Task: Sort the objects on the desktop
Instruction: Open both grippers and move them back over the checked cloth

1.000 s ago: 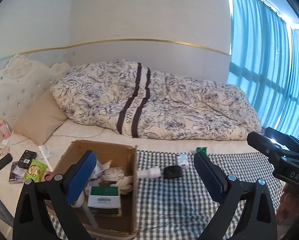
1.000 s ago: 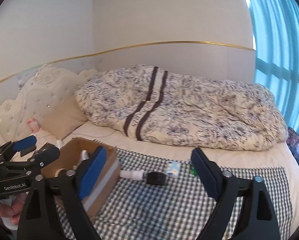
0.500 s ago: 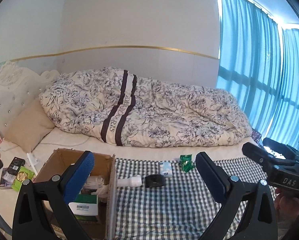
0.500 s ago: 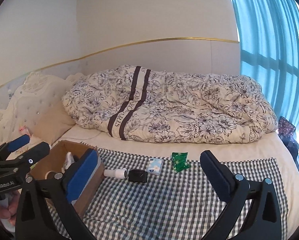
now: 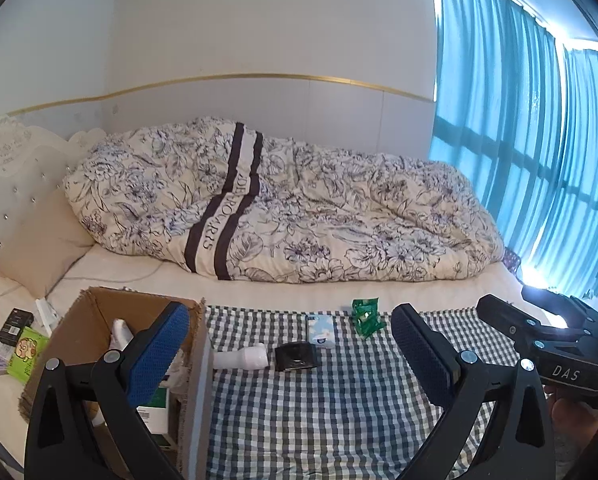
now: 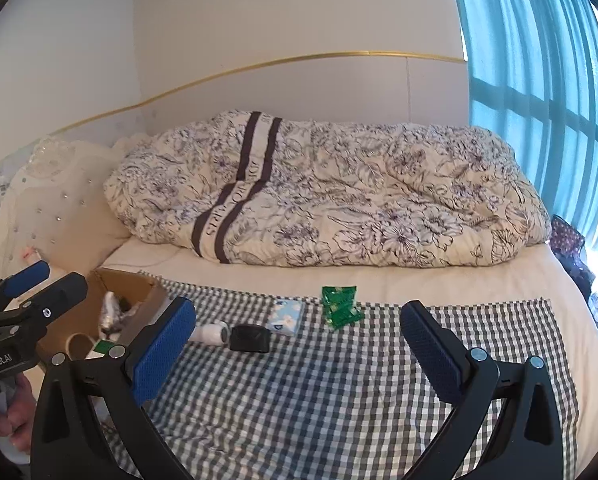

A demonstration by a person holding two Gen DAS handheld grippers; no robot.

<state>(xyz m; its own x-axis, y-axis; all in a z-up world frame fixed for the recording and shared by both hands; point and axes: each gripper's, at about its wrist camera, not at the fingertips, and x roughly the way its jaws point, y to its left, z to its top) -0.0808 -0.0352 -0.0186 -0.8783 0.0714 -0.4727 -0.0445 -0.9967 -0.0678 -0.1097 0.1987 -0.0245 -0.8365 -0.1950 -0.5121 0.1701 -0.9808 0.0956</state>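
A checked cloth [image 5: 339, 420] covers the near side of the bed. On it lie a white cylinder [image 5: 243, 356], a small black case [image 5: 297, 356], a light blue tissue packet [image 5: 320, 330] and a green packet [image 5: 366, 314]. An open cardboard box [image 5: 99, 312] with several items inside stands at the cloth's left edge. My left gripper [image 5: 289, 316] hovers open above the cloth with nothing in it. My right gripper [image 6: 298, 308] is open and empty too, facing the same row: cylinder [image 6: 211, 332], case [image 6: 251, 338], tissue packet [image 6: 286, 316], green packet [image 6: 340, 306].
A bunched floral duvet [image 5: 299, 216] fills the far half of the bed. A beige pillow [image 5: 39, 248] and a padded headboard [image 5: 3, 184] are at the left. Small packets and a book [image 5: 15, 344] lie left of the box. Blue curtains [image 5: 539, 140] hang at the right.
Both grippers have drawn back and swung right, so the box sits further left and the objects look smaller. Both stayed open; nothing on the cloth moved.
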